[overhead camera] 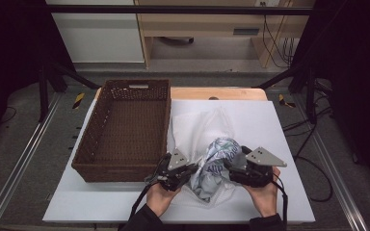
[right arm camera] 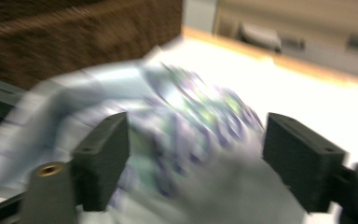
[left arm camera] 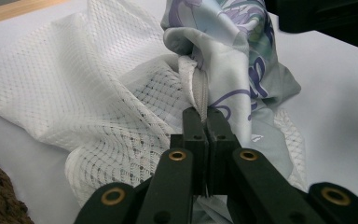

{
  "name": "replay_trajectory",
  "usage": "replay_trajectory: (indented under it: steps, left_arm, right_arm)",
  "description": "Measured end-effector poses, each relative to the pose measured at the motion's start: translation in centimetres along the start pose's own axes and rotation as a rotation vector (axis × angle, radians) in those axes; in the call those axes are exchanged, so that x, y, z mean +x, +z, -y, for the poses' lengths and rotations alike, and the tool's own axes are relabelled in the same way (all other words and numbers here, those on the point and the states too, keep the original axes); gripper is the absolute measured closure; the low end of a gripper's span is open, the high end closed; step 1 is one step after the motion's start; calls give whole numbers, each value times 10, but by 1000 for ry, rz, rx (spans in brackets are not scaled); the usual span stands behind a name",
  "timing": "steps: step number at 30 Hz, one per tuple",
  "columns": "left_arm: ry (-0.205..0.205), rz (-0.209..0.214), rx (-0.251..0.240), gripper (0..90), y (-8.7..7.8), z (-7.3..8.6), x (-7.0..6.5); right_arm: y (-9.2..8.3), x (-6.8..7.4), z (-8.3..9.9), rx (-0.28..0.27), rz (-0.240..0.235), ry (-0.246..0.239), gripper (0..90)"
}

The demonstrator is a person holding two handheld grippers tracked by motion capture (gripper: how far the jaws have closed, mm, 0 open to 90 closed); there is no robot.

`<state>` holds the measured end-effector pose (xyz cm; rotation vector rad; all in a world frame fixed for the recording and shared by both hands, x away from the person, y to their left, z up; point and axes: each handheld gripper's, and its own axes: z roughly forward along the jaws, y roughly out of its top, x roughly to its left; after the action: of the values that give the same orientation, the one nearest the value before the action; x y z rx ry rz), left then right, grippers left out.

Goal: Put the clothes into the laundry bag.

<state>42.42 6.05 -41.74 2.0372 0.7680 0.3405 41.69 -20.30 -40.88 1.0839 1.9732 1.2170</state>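
- Mesh bag [overhead camera: 192,126], white, lies spread on the counter [overhead camera: 279,139] just right of the basket, its near end bunched between the 2 grippers.
- Basket [overhead camera: 125,130], brown and woven, stands at the counter's left half.
- Printed cloth [overhead camera: 217,161], pale with purple lettering, sits crumpled in the bag's mouth, rising above the mesh.
- Right gripper [overhead camera: 232,168] is at the cloth's right side; its jaws stand wide apart, with the blurred cloth [right arm camera: 186,140] between them and not pressed.
- Left gripper [overhead camera: 185,173] is at the bag's left edge; its jaws are clamped together on the bag's hem [left arm camera: 199,91], beside the cloth [left arm camera: 233,51].
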Motion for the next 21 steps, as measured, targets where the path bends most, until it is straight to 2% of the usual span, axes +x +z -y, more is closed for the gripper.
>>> replay_trajectory:
  steps: [2,3,4,5,7,8,9,10,11,12,14,15,16,17,18,20,21]
  left_arm:
    - [1,0,0,880,0,0,0]
    - [2,-1,2,880,0,0,1]
    - [0,0,2,880,0,0,1]
    - [0,0,2,880,0,0,1]
    - [-2,-1,1,880,0,0,2]
    - [-3,-4,1,880,0,0,2]
    - [-6,-5,2,880,0,0,3]
    - [-11,-8,-1,880,0,0,4]
    - [-11,-8,-1,880,0,0,4]
    - [-16,-9,-6,880,-1,-1,5]
    - [-22,-12,-14,880,-4,-2,5]
    - [-22,-12,-14,880,-4,-2,5]
    - [-26,-14,-27,880,-8,-4,6]
    - [-26,-14,-27,880,-8,-4,6]
    - [-29,-14,-41,880,-12,-6,6]
    - [-33,-5,-53,880,-15,-8,5]
    - [-32,1,-57,880,-17,-9,5]
  right_arm:
    - [9,-9,9,33,-1,32,224]
    - [15,-12,14,61,-11,52,246]
    - [21,-14,18,82,-29,59,316]
    - [21,-14,18,82,-29,59,316]
    - [28,-10,23,116,-94,43,551]
    - [26,-5,21,111,-122,17,729]
    - [26,-5,21,111,-122,17,729]
    - [19,2,15,75,-160,-3,833]
    - [19,2,15,75,-160,-3,833]
    - [13,9,9,40,-210,-19,848]
    - [11,22,5,32,-274,-38,852]
    - [11,22,5,32,-274,-38,852]
    - [16,36,4,45,-341,-76,853]
    - [20,43,4,59,-366,-96,854]
    - [24,50,5,73,-382,-120,854]
    - [27,55,6,86,-392,-128,854]
    - [39,65,11,120,-400,-150,855]
